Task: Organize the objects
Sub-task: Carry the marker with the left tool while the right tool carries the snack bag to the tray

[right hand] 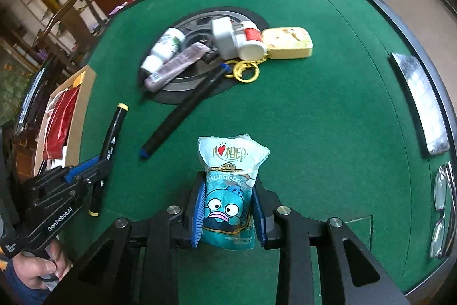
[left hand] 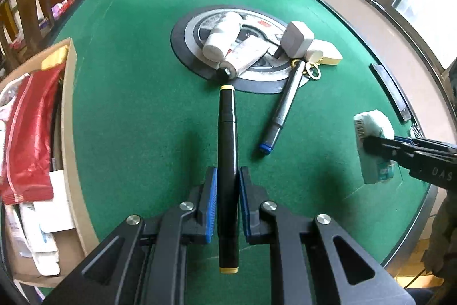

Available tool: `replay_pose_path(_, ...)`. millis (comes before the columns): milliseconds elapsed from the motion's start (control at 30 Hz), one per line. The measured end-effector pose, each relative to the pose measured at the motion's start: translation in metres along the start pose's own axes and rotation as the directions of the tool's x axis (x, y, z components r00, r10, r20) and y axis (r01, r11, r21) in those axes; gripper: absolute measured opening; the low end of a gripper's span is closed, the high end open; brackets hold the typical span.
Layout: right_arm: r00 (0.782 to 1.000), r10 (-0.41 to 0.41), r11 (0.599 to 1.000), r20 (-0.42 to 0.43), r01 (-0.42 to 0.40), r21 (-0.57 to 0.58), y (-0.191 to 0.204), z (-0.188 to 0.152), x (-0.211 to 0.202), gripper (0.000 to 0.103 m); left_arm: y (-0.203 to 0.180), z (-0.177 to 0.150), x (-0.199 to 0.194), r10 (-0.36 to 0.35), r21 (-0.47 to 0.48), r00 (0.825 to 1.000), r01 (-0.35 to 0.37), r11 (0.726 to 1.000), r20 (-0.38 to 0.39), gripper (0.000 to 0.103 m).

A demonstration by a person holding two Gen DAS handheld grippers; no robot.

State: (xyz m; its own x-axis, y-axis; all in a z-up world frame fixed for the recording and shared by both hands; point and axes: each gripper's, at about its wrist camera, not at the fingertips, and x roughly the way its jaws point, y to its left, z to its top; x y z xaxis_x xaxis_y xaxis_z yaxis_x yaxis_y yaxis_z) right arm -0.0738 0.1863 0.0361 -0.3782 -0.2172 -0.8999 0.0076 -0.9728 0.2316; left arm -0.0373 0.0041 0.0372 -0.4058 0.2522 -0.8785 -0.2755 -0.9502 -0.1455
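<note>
While your left gripper [left hand: 225,190] clamps one black marker [left hand: 227,133], your right gripper's [right hand: 228,207] jaws pinch one tissue pack [right hand: 228,190]. One more marker [left hand: 281,107] lies on the counter [left hand: 128,105].

Both wrist views look steeply down, close over the green table [left hand: 128,93] (sharing its cluttered centre).

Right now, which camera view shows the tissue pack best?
The right wrist view: the tissue pack faces the camera, its printed front readable, between the right hand-held gripper's pads. The left wrist view shows only its side and barcode end at the picture's right edge, partly hidden.
</note>
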Motion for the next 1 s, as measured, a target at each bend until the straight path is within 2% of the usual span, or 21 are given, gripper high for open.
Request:
replay_pose_path(400, 0.999, 0.034, 0.995, -0.022, -0.035, -0.089, 0.037, -0.004, 0.003, 0.031, 0.012, -0.005, -0.031, 0.006, -0.031, 0.998, -0.004, 1.0, 0.067, 0.014)
replay_pose_path(567, 0.998, 0.054, 0.99, 0.006, -0.053, -0.131, 0.059, 0.007, -0.006, 0.032, 0.02, -0.007, -0.051, 0.023, -0.048, 0.995, -0.019, 0.999, 0.097, 0.014)
replay_pose_path(867, 0.996, 0.084, 0.975, -0.015, -0.086, -0.203, 0.104, 0.0, 0.0, 0.032, 0.049, -0.014, -0.078, 0.027, -0.092, 0.988, -0.013, 0.996, 0.15, 0.014)
replay_pose_path(1000, 0.995, 0.098, 0.969, -0.003, -0.096, -0.225, 0.127, 0.008, -0.006, 0.032, 0.064, -0.02, -0.093, 0.039, -0.12, 0.986, -0.02, 0.993, 0.16, 0.014)
